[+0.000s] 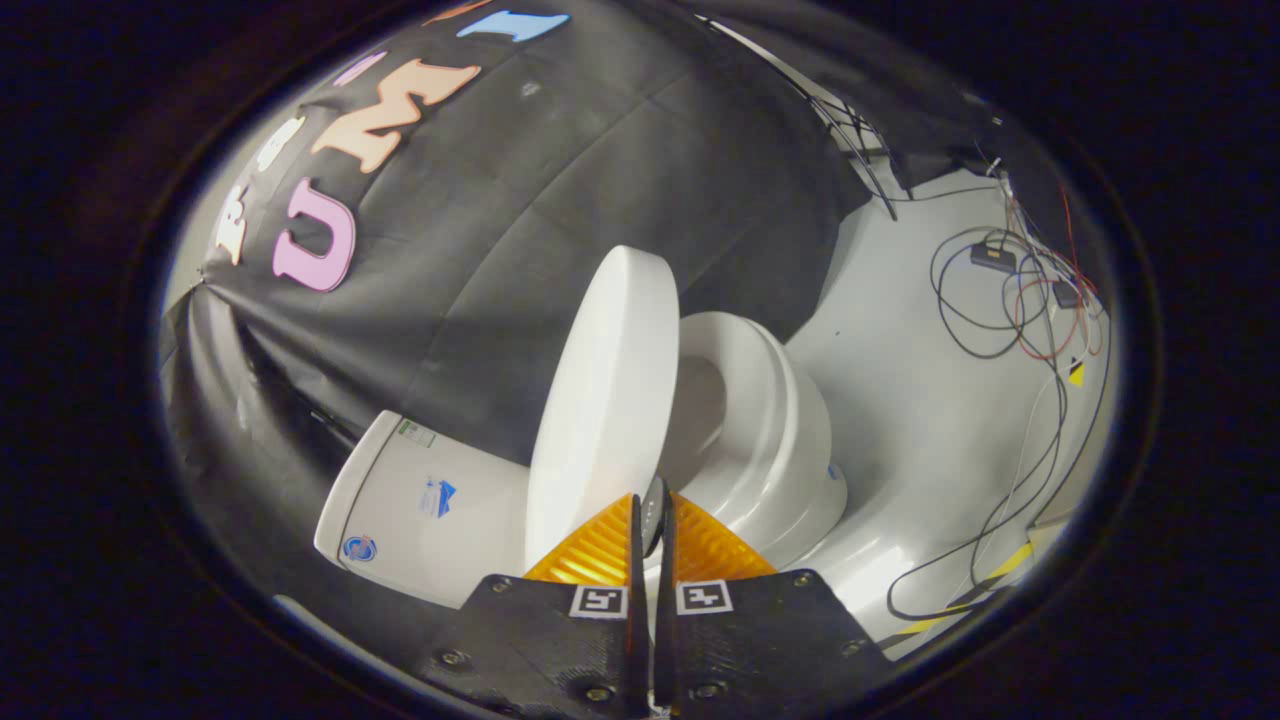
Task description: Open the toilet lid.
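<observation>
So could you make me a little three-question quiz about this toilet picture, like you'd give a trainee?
1. True or false: the white oval toilet lid lies flat on the bowl.
2. What sits at the tips of the two orange ribbed fingers of the gripper?
A. a cable
B. the lid's edge
C. the tank
3. Fill in: loose black and red cables lie on the pale ____ beyond the toilet.

Key:
1. False. The lid is raised, and the white toilet seat and bowl opening are exposed.
2. B. The fingers are nearly closed, with the lid's edge at the narrow gap; whether both press on it is unclear.
3. floor
</observation>
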Available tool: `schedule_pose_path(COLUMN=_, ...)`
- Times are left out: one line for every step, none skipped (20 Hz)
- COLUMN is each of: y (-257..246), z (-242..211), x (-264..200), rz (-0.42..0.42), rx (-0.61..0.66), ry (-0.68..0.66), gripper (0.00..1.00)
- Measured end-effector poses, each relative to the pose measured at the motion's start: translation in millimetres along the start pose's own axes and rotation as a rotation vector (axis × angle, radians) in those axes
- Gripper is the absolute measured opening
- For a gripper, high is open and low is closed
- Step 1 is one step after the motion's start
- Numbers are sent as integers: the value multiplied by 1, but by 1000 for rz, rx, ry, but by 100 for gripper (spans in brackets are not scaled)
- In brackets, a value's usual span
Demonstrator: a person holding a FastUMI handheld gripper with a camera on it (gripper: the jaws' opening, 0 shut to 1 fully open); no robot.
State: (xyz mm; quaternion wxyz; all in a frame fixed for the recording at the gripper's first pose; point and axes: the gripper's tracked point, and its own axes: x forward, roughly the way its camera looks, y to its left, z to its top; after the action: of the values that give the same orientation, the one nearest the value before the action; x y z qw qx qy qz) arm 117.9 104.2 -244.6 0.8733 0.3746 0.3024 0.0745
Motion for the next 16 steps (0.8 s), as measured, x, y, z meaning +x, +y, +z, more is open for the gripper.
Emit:
schedule_pose_path(y=7, z=2, x=-2, rz=13, rx=-12, ry=-7, gripper=3)
schedule_pose_path(y=15, z=5, x=-3, rz=26, rx=-23, ry=-13, gripper=3)
schedule_pose_path(y=22, z=6, x=-5, rz=36, rx=-38, ry=-17, gripper=3)
schedule_pose_path(y=29, z=8, x=-7, rz=44, rx=-61, ry=-23, gripper=3)
schedule_pose_path(y=36, z=9, x=-8, rz=52, rx=-88, ry=-27, gripper=3)
schedule_pose_path(y=43, z=11, x=-9, rz=58, rx=-108, ry=-32, gripper=3)
schedule_pose_path(y=51, z=12, x=-11, rz=65, rx=-123, ry=-37, gripper=3)
schedule_pose_path(y=60, z=14, x=-12, rz=72, rx=-142, ry=-42, gripper=3)
schedule_pose_path(y=67, z=14, x=-13, rz=78, rx=-164, ry=-46, gripper=3)
schedule_pose_path(y=73, z=15, x=-14, rz=78, rx=-191, ry=-50, gripper=3)
schedule_pose_path(y=78, z=15, x=-16, rz=77, rx=-216, ry=-55, gripper=3)
schedule_pose_path(y=83, z=15, x=-17, rz=77, rx=-237, ry=-59, gripper=3)
schedule_pose_path(y=88, z=16, x=-18, rz=78, rx=-252, ry=-65, gripper=3)
schedule_pose_path(y=92, z=16, x=-19, rz=79, rx=-264, ry=-69, gripper=3)
schedule_pose_path(y=95, z=15, x=-20, rz=78, rx=-271, ry=-72, gripper=3)
schedule_pose_path(y=93, z=16, x=-21, rz=79, rx=-278, ry=-75, gripper=3)
